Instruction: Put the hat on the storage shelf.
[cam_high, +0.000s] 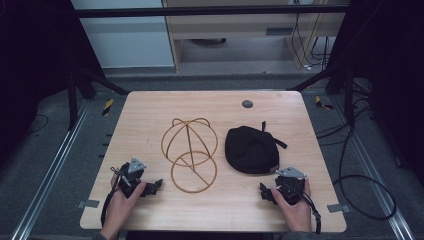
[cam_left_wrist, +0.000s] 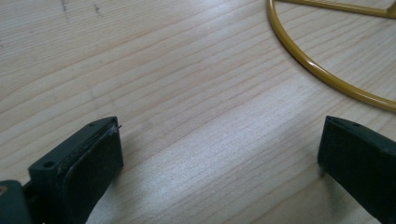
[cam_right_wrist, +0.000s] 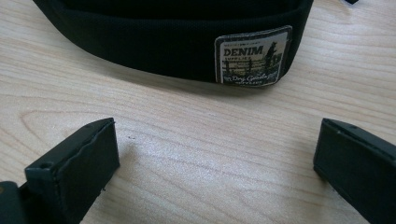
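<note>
A black cap (cam_high: 251, 149) lies on the desk (cam_high: 145, 107) right of the middle, just beyond the right tongs (cam_high: 265, 192), which rest near the desk's near edge toward its right corner. A gold wire stand (cam_high: 190, 155) sits at the middle of the desk, beside the cap and apart from it, with its round base ring toward the near edge, just beside the left tongs (cam_high: 155, 186) held near the near left corner. Both tongs stand wide apart and grip nothing; each rests low over bare wood, a hand (cam_high: 122, 200) wrapped around its body. In the right gripper view the cap's band (cam_right_wrist: 177, 42) shows dark ribbed cloth with a sewn patch (cam_right_wrist: 253, 56) reading DENIM. In the left gripper view the ring (cam_left_wrist: 322, 74) curves past the far jaw, glossy yellow.
</note>
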